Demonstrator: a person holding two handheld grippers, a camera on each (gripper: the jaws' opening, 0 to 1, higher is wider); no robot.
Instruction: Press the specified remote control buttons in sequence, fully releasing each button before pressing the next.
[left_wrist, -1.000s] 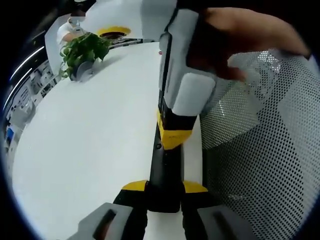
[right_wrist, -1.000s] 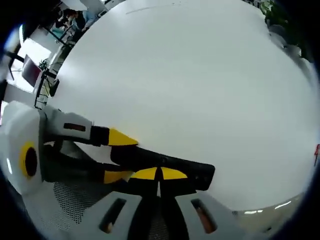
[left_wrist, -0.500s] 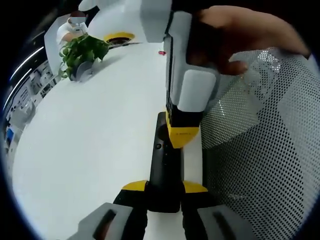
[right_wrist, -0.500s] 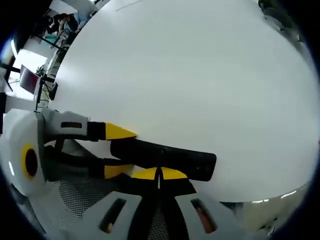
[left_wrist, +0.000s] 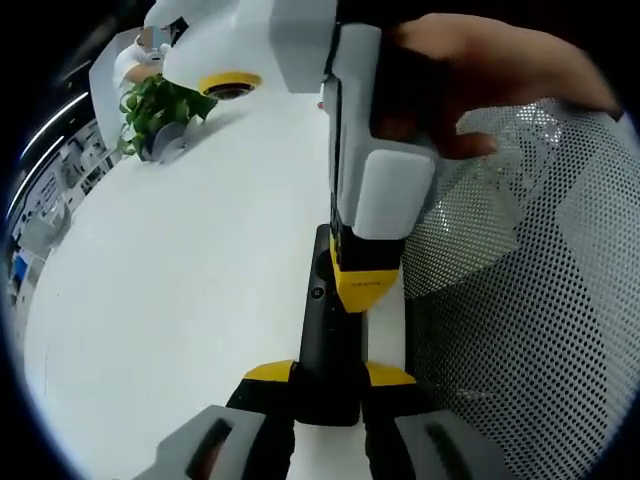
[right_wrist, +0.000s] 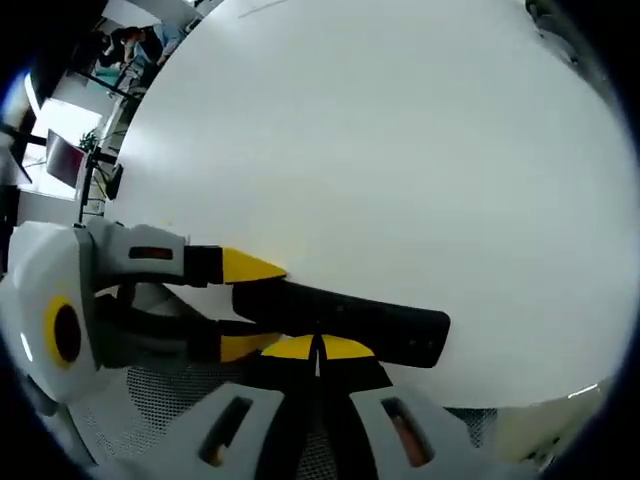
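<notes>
A black remote control (left_wrist: 328, 320) lies lengthwise over the white table (left_wrist: 190, 270), its near end clamped between the yellow tips of my left gripper (left_wrist: 330, 373). My right gripper (left_wrist: 365, 285) comes down from above, held by a hand (left_wrist: 480, 75), its shut yellow tip resting on the remote's top face. In the right gripper view, the right gripper (right_wrist: 318, 347) has its tips closed together against the remote (right_wrist: 350, 318). The left gripper (right_wrist: 245, 305) holds the remote's left end from the side.
A mesh chair back (left_wrist: 520, 300) stands close on the right of the table edge. A potted plant (left_wrist: 165, 105) and a yellow-ringed object (left_wrist: 228, 85) sit at the table's far end. Broad white tabletop (right_wrist: 380, 150) stretches beyond the remote.
The right gripper's tip has slid a little along the remote toward the left gripper. The left gripper and the remote have stayed put.
</notes>
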